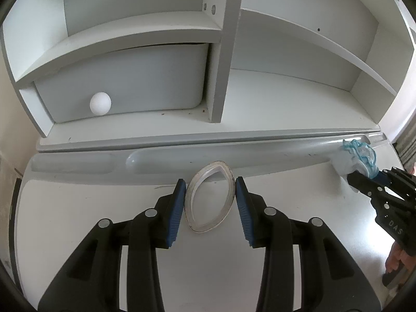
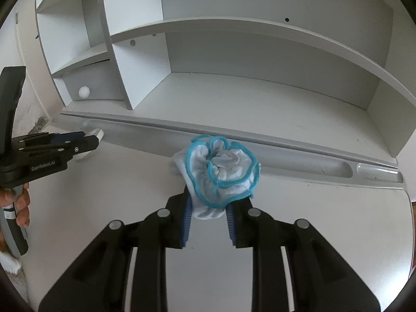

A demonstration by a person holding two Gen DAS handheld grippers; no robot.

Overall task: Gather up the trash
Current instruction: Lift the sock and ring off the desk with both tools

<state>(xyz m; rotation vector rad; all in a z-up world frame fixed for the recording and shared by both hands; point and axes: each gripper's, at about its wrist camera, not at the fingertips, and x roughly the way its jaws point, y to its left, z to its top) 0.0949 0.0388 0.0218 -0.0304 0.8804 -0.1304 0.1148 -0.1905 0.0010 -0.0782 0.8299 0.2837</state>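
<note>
Two items: left hand-held gripper (image 1: 210, 202) squeezes plastic cup (image 1: 208, 196) over tabletop (image 1: 78, 202); right hand-held gripper (image 2: 209, 209) pinches crumpled cloth (image 2: 221, 171). Risk: cup deforms, slips out.

Pretty bright on my end, daylight glaring off the surface (image 1: 338, 234) at right; sharp focus, edges heavily fisheye-bent, corners black.

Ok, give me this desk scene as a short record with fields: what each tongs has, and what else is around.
left tongs: shut on squashed clear ring
right tongs: shut on white cloth with blue trim
surface: white desk
behind: shelf unit with grey bin
other: white ball before the bin
</note>
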